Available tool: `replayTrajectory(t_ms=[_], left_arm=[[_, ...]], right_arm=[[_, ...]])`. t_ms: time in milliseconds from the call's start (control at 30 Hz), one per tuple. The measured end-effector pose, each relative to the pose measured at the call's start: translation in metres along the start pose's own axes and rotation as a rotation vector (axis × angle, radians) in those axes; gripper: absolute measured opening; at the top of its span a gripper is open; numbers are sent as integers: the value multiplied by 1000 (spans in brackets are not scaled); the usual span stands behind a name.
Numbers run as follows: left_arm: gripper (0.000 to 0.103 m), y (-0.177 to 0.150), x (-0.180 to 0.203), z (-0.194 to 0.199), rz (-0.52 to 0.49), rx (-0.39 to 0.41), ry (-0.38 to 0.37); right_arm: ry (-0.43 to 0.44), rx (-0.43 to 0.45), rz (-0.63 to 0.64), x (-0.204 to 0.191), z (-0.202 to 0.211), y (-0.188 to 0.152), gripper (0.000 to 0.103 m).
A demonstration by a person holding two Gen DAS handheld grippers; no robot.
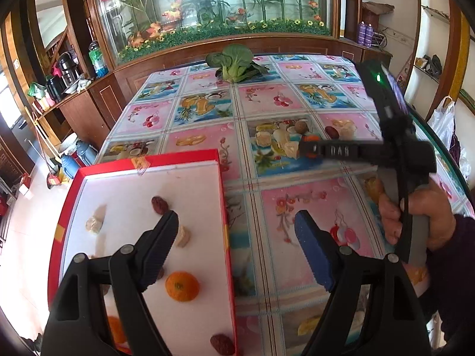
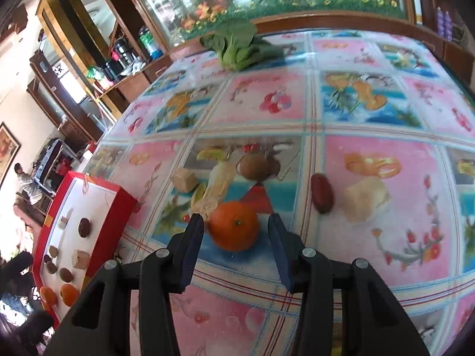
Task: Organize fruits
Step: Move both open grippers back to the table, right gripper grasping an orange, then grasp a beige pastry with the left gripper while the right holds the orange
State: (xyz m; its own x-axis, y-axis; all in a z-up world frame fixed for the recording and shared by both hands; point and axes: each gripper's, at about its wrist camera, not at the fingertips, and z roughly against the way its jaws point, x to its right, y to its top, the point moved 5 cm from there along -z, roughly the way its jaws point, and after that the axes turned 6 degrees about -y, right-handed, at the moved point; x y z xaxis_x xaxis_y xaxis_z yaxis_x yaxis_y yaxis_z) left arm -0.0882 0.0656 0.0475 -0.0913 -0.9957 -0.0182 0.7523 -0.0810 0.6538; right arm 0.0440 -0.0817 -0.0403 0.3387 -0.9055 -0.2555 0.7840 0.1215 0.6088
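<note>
A: right gripper (image 2: 236,228) is straddling the tangerine (image 2: 234,226) on the tablecloth (image 2: 371,160), jaws partly open, pads not pressing yet.
B: left gripper (image 1: 237,222) is hanging wide open, empty, over the red tray (image 1: 227,207) edge (fruit already inside). Next: close, lift, carry to the tray.

Bright daylight, glare on the glass cabinet (image 1: 207,3), fisheye-bent edges, right-wrist view motion-blurred.
</note>
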Motion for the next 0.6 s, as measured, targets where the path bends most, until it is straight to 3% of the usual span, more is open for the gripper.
replayTrajectory(t_ms=[100, 300, 467, 600], left_arm=[[81, 8, 0, -13, 13, -11, 6], [81, 20, 6, -40, 22, -52, -19], [81, 39, 23, -68, 15, -82, -67], [81, 55, 31, -95, 41, -101, -93]], right_arm=[[51, -13, 3, 0, 2, -4, 32], [49, -32, -61, 16, 14, -2, 32], [100, 88, -249, 64, 51, 16, 32], [98, 131, -355, 92, 63, 19, 32]])
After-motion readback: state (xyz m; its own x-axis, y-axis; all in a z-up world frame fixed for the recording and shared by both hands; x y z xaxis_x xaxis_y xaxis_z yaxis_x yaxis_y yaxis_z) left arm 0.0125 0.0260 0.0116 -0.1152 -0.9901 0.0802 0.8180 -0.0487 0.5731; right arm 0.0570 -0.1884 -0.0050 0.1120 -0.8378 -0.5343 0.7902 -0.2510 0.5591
